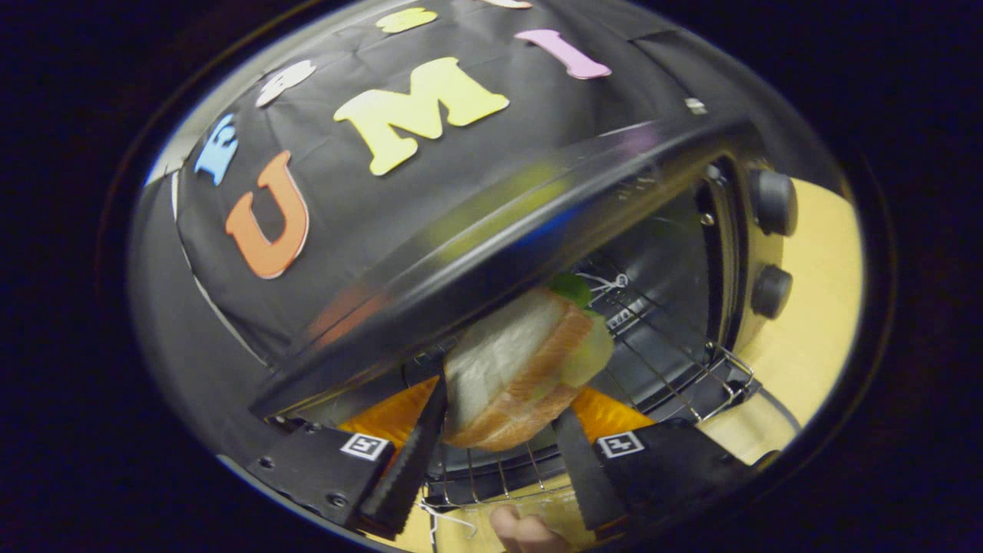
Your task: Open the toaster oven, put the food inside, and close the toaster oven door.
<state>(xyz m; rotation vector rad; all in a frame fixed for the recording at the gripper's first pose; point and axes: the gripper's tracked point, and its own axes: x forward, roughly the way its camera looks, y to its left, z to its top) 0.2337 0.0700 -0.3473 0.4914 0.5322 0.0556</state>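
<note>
My gripper [501,407] is shut on a sandwich [514,369] of white bread with brown crust and green lettuce; both black ribbed fingers [407,453] press on its sides. The black toaster oven [491,230] stands just ahead and looks tilted in this view. Its front is open, and the sandwich hangs at the mouth of the cavity, above the wire rack [668,361], which runs from under the fingers into the oven. The far end of the sandwich is tucked under the oven's top edge.
Two black knobs [772,201] sit on the oven's front panel to the right of the cavity. The oven stands on a yellow wooden table [814,338]. A person's fingertip [522,531] shows below, between my fingers. Black cloth hangs behind the oven.
</note>
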